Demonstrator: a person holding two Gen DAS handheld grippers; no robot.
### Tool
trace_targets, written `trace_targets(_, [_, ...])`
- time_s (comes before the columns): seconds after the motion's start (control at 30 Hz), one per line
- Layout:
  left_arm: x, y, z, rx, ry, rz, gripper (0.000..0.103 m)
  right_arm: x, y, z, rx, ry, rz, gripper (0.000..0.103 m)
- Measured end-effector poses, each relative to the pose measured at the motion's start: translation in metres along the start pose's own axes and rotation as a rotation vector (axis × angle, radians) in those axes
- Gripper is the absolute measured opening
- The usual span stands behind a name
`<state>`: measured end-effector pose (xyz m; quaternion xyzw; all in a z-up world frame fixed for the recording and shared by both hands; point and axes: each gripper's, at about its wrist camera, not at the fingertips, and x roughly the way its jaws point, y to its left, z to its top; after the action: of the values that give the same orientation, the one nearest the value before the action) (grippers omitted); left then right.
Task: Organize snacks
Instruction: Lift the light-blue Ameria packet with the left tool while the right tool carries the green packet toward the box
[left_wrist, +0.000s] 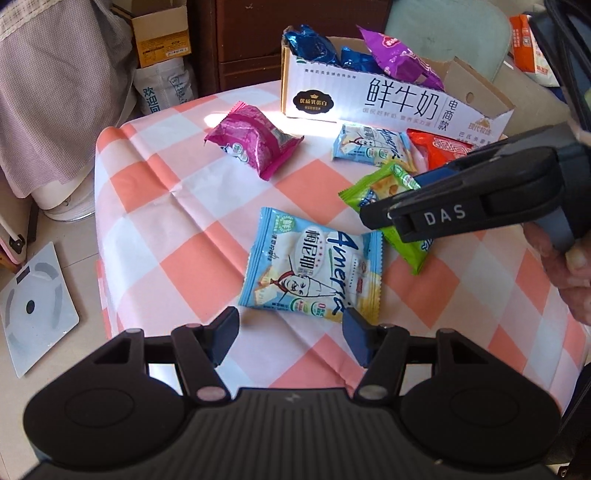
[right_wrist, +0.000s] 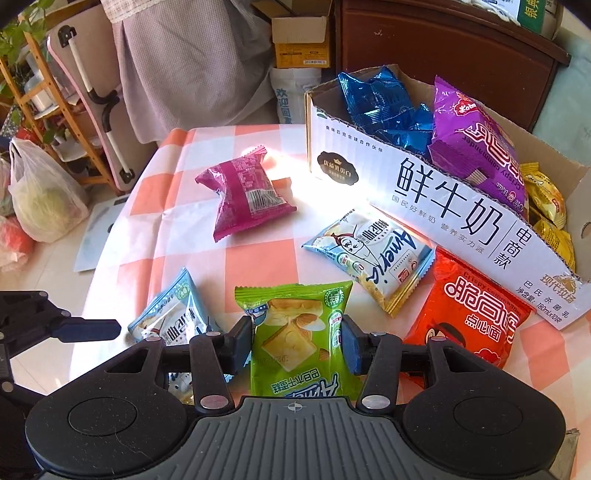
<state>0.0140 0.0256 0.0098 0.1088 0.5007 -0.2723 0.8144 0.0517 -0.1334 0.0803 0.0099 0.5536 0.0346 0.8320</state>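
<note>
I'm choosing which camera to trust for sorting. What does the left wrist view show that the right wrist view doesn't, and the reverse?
Left wrist only: the whole near light-blue packet ahead of the open left tongs, and a scale on the floor.

Right wrist only: yellow packets inside the carton, and the right tongs closed on the green packet.

Both: pink packet, orange packet, checked tablecloth.

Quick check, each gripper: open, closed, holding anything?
Left gripper: open, empty, above the blue packet.
Right gripper: closed on the green packet.
</note>
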Motion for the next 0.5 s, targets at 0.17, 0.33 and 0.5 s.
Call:
trace_targets(0.17, [0.001,0.009,-0.003,-0.097,0.026,-0.015,0.060,-0.002,0.017,-0.011,-0.099,0.049,0.077,0.048])
trace_targets(0.33, [-0.004,0.011,-0.007,-0.132,0.005,-0.024,0.062,-0.012,0.019,-0.016,-0.116,0.050,0.083,0.048])
trace_targets(0.5, [-0.001,0.007,0.003,-0.207,-0.005,-0.016,0.068,-0.021,0.002,-0.010,-0.038,0.006,0.023,0.048])
